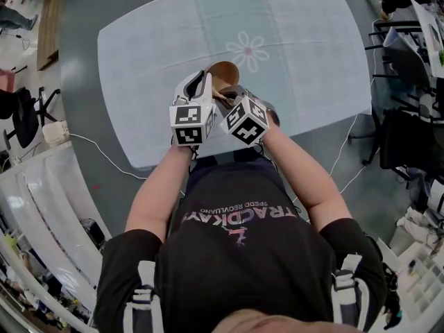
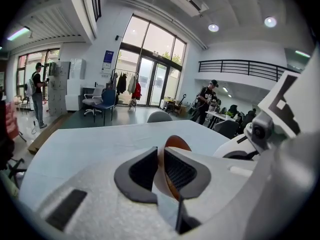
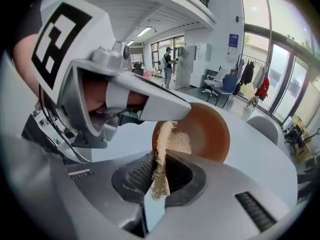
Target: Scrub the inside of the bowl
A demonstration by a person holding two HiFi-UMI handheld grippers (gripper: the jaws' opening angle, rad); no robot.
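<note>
Held up over the table in the head view is a brown bowl [image 1: 225, 71], tilted on its side. My left gripper [image 1: 205, 83] is shut on its rim; in the left gripper view the bowl's wall [image 2: 172, 146] stands edge-on between the two dark pads, at the left gripper [image 2: 161, 171]. My right gripper [image 1: 226, 98] sits close beside it, shut on a beige fibrous scrub pad [image 3: 161, 166]. In the right gripper view the pad's upper end reaches into the bowl [image 3: 207, 131] and lies against its inside. The left gripper [image 3: 150, 104] clamps the rim just above.
The table [image 1: 312, 61] carries a pale blue cloth with a flower print [image 1: 248, 50]. A white cable [image 1: 104, 155] runs over the floor at the left, chairs and desks [image 1: 409, 61] stand at the right. A grey chair [image 2: 159, 116] sits beyond the table's far edge.
</note>
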